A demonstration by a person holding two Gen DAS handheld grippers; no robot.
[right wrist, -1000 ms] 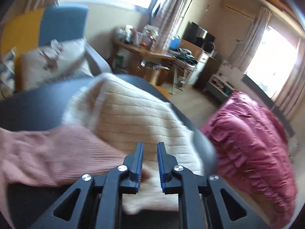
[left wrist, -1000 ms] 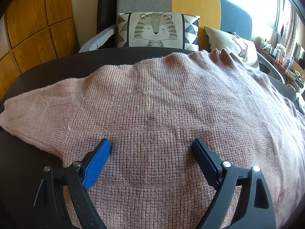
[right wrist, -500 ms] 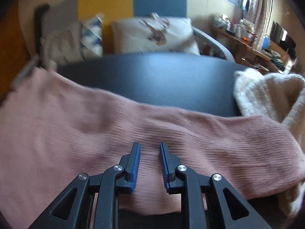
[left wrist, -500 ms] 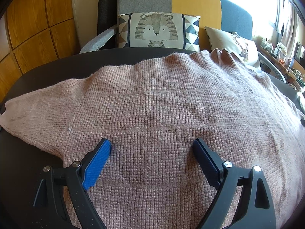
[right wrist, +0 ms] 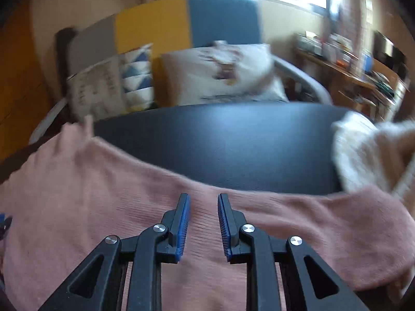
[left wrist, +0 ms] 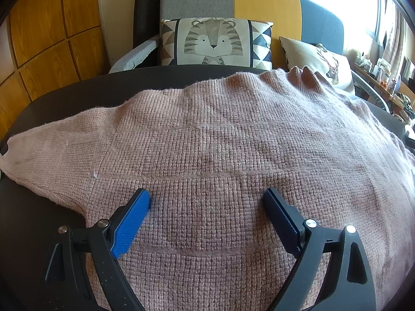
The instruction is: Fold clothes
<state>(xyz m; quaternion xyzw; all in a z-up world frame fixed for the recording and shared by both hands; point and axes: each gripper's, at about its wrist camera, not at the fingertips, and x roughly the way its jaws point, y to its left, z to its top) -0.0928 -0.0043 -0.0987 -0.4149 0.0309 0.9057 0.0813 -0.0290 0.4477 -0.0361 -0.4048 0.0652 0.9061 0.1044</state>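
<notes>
A pink knit sweater (left wrist: 220, 140) lies spread flat on a dark round table (left wrist: 77, 90), one sleeve reaching to the left edge. My left gripper (left wrist: 206, 199) is wide open and empty, hovering over the sweater's lower body. In the right wrist view the sweater's other sleeve (right wrist: 298, 212) stretches to the right across the table (right wrist: 233, 140). My right gripper (right wrist: 203, 202) is over that sleeve with its jaws a narrow gap apart and nothing between them.
A cream knit garment (right wrist: 368, 153) lies at the table's right edge beside the sleeve end. A sofa with a tiger cushion (left wrist: 212, 42) and a deer cushion (left wrist: 319, 62) stands behind the table. A cluttered desk (right wrist: 358, 70) stands at the far right.
My right gripper has swung left from the cream garment to over the pink sleeve, and its jaws have opened a little. The left gripper has stayed still.
</notes>
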